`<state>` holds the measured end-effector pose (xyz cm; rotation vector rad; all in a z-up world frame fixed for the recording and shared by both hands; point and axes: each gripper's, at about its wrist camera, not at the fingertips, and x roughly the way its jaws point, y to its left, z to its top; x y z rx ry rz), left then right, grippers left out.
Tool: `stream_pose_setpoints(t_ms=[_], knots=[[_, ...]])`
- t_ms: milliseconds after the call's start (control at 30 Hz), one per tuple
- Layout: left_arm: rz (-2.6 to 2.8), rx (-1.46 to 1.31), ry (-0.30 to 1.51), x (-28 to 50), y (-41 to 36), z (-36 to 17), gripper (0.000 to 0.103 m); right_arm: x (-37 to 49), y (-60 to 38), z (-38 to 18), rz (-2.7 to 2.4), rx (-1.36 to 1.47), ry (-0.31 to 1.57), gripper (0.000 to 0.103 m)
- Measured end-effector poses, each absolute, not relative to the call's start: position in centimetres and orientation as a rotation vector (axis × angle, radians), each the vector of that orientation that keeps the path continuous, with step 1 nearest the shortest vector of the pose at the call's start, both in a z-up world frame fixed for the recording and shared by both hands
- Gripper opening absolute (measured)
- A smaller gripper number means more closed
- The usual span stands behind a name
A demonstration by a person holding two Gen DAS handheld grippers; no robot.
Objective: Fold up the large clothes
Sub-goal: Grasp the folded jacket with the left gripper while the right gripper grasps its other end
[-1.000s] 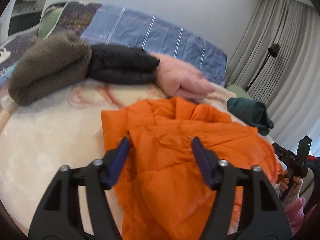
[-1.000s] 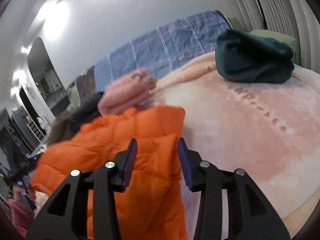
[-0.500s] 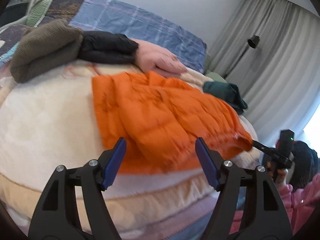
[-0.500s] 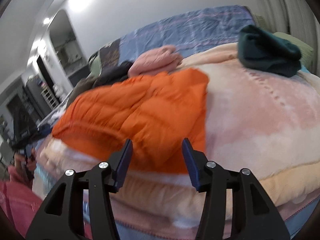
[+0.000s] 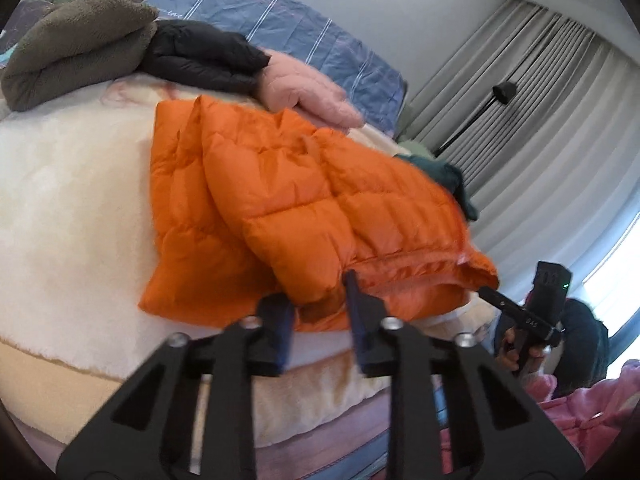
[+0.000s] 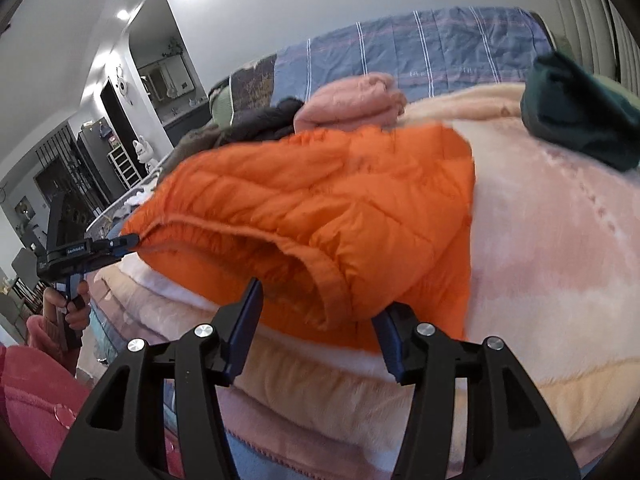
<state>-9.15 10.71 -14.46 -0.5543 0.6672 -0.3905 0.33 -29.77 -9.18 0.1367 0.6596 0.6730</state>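
— Two corners of the hem, and we've only got one so far. Half a second ago the left gripper (image 5: 316, 300) hung wide apart, short of the orange jacket (image 5: 300, 192); now its jaws have narrowed onto the near hem, with a fold of fabric pinched between them.

— And the right gripper (image 6: 320, 308)?

— Jaws spread about as wide as before. We've moved it in so the hem's other end sits between the fingers, but they haven't closed (the left wrist view shows its tip right at that corner).

— Where does that leave the jacket?

— Lying across the cream blanket (image 5: 72, 200) at the near edge of the bed, sleeves already turned in, hem towards us, collar towards the pink garment (image 5: 304, 92) in the folded pile behind. A second ago we were looking down over it; both cameras have since dropped low to the bed's edge.

— So we're lining up the bottom-to-top fold?

— That's our reading. Once the right side bites, we'd lift both corners together and carry them up to the collar. The puffy fabric may slip from a shallow pinch.
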Motion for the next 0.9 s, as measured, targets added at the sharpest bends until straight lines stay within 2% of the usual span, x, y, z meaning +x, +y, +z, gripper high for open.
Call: stream_pose_setpoints(t_ms=[200, 300, 400, 467, 600, 733, 833, 900], knots=[[-0.448, -0.539, 0.501, -6.9, 12.3, -7.0, 0.019, 1.8, -29.6, -3.5, 0.681, 0.142, 0.465, 0.054], [-0.392, -0.526, 0.407, -4.6, 13.2, -3.5, 0.019, 4.1, -29.8, -0.7, 0.625, 0.184, 0.371, 0.06], [-0.268, -0.487, 0.355, -0.7, 14.0, -1.6, 0.038, 7.7, -29.6, 0.8, 0.51, 0.193, 0.341, 0.064], [-0.168, -0.467, 0.371, 2.3, 14.5, -1.8, 0.05, 10.6, -29.3, 1.1, 0.423, 0.181, 0.36, 0.064], [-0.128, -0.56, 0.469, 5.2, 15.6, -4.3, 0.051, 13.8, -30.4, 0.1, 0.372, 0.301, 0.439, 0.065], [-0.137, -0.53, 0.519, 4.6, 15.1, -6.7, 0.063, 14.6, -30.9, -1.5, 0.36, 0.272, 0.499, 0.065], [-0.136, -0.501, 0.621, 5.5, 14.9, -8.9, 0.071, 15.4, -30.9, -3.4, 0.354, 0.258, 0.569, 0.065], [-0.119, -0.464, 0.7, 6.2, 14.5, -10.6, 0.071, 15.6, -30.1, -4.9, 0.346, 0.242, 0.619, 0.065]])
